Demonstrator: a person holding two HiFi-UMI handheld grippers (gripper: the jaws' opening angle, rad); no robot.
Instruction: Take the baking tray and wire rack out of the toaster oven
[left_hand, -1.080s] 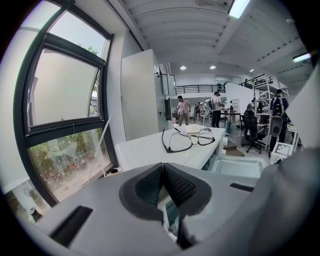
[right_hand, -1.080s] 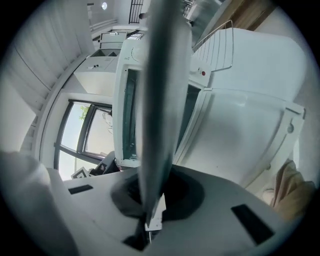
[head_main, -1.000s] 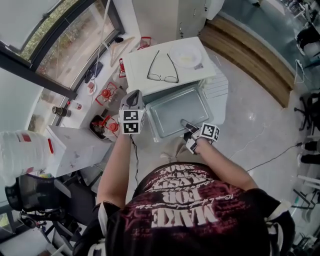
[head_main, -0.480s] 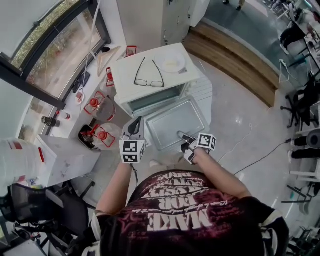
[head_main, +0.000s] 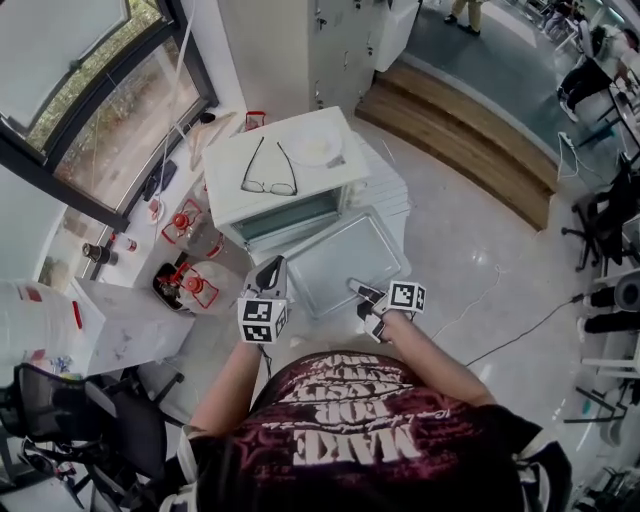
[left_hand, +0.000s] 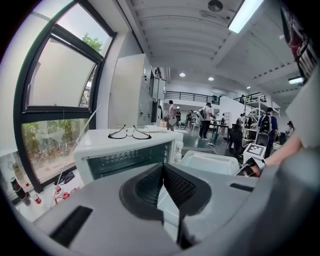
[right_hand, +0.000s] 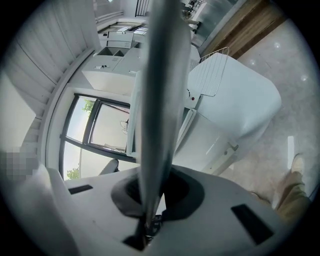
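Note:
The grey baking tray (head_main: 340, 258) hangs level in front of the white toaster oven (head_main: 268, 178), clear of its mouth. My right gripper (head_main: 360, 290) is shut on the tray's near edge. In the right gripper view the tray (right_hand: 160, 90) runs edge-on straight up from between the jaws of the right gripper (right_hand: 149, 215). My left gripper (head_main: 270, 270) hovers left of the tray, shut and holding nothing. In the left gripper view the pads of the left gripper (left_hand: 162, 172) meet, with the oven (left_hand: 125, 152) and tray (left_hand: 210, 162) beyond. A wire rack (right_hand: 212, 74) shows beside the oven.
Glasses (head_main: 265, 170) and a white plate (head_main: 315, 148) lie on the oven's top. Red-capped bottles (head_main: 195, 275) stand on the floor at the left, by a white table (head_main: 120, 320). A wooden step (head_main: 470, 150) and a floor cable (head_main: 520, 325) lie to the right.
The person has backed away from the oven, and the tray has come out with the right gripper. The left gripper has drawn back from the oven's left side.

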